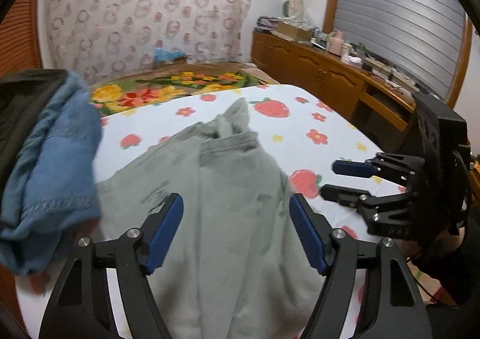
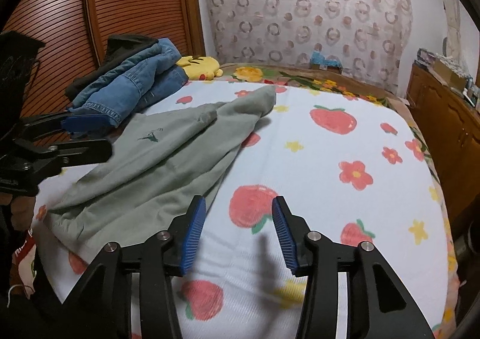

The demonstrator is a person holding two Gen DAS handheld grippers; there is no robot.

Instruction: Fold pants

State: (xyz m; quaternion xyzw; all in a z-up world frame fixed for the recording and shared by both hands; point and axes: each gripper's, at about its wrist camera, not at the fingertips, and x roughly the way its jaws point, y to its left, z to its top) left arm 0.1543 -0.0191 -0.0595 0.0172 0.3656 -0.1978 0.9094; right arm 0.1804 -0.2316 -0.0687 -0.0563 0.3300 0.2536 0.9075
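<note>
Right half of the strawberry sheet (image 2: 345,158) is bare — free passage there. Left side is crowded: green pants (image 2: 168,158) spread across it, a pile of denim clothes (image 2: 132,83) at the left edge, yellow plush (image 2: 201,65) behind it. Wooden cabinet (image 2: 444,116) bounds the right — louvred door (image 2: 120,2) hems the left.

Your left wrist view looks down close over the green pants (image 1: 228,204); your right wrist view sits beside, facing the strawberry sheet (image 2: 330,158). Both share pants, sheet and curtain (image 1: 144,8).
</note>
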